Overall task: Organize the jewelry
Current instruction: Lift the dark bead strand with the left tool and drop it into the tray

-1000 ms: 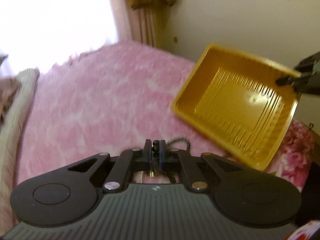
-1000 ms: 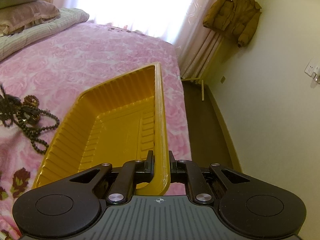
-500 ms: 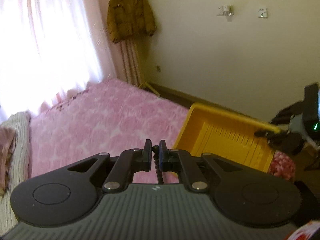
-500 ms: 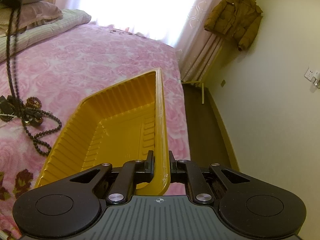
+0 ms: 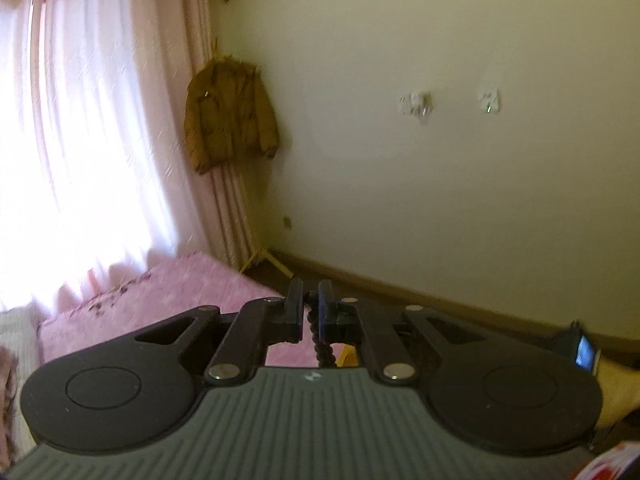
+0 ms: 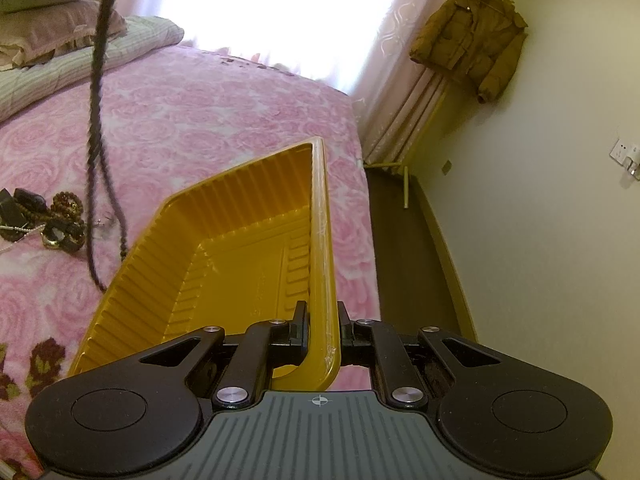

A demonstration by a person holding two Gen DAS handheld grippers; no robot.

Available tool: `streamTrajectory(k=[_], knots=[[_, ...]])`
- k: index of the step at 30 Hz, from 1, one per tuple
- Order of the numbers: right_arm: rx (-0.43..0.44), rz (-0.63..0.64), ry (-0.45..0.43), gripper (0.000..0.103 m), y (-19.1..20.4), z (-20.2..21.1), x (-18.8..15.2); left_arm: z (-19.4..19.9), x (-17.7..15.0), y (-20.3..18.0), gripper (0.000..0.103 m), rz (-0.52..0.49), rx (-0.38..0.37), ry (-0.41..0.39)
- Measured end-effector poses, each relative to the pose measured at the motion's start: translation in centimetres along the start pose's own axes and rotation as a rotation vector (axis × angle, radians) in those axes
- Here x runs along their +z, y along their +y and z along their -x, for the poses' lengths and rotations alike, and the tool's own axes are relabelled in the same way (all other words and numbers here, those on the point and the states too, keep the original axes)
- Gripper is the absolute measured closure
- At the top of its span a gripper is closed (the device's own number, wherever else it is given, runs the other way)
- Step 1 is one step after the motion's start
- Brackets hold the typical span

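Note:
My left gripper (image 5: pixel 310 296) is shut on a dark beaded necklace (image 5: pixel 322 346) that hangs down from between its fingers. In the right wrist view the same necklace (image 6: pixel 96 92) hangs as a long doubled strand above the bed, its lower end just left of the tray. My right gripper (image 6: pixel 323 320) is shut on the right rim of a yellow plastic tray (image 6: pixel 248 256), holding it tilted above the bed. The tray is empty. A pile of other jewelry (image 6: pixel 44 220) lies on the pink blanket to the left of the tray.
The bed has a pink rose-patterned blanket (image 6: pixel 208 112) with pillows (image 6: pixel 52 8) at its far left. A brown jacket (image 6: pixel 472 40) hangs by the curtain. Dark floor (image 6: pixel 404 248) runs between the bed and the cream wall.
My left gripper has risen high and tilted up, lifting the necklace off the jewelry pile so it now hangs free. The tray has stayed in my right gripper, nearly still.

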State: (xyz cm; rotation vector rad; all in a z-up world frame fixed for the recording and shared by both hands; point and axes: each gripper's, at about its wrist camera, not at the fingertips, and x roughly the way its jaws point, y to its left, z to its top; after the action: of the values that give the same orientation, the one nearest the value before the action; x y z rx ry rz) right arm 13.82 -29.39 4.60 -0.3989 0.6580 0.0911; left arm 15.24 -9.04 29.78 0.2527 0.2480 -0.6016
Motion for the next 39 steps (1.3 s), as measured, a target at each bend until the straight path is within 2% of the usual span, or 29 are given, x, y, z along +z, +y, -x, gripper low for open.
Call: streamTrajectory(k=[14,18,22,33,36,39], knots=[[0.007,-0.008,-0.002,0.092,-0.2,-0.4,-0.3,-2.1,5.7,-2.6,0.097,0.022,-0.095,-0.104],[0.010,-0.015,0.001,0.092,-0.4,-0.5,-0.5,-3.3,5.4,-3.6,0.097,0.008,-0.117,-0.079],[0.014,-0.024,0.005,0.092,-0.5,-0.5,-0.6,-5.9,2.0,-4.3,0.097,0.006,-0.136,0.022],[0.028,-0.033,0.011,0.092,-0.8,-0.7,-0.8,-13.1,-11.8,-3.8,0.097,0.110,-0.182,0.375],[0.031,-0.028,0.016,0.092,-0.8,-0.6,-0.8,-13.9,-14.8,-3.9,0.097,0.136,-0.197,0.430],[0.036,-0.019,0.027,0.092,-1.0,-0.8,-0.8,-14.8,-15.7,-3.9,0.097,0.146,-0.204,0.454]])
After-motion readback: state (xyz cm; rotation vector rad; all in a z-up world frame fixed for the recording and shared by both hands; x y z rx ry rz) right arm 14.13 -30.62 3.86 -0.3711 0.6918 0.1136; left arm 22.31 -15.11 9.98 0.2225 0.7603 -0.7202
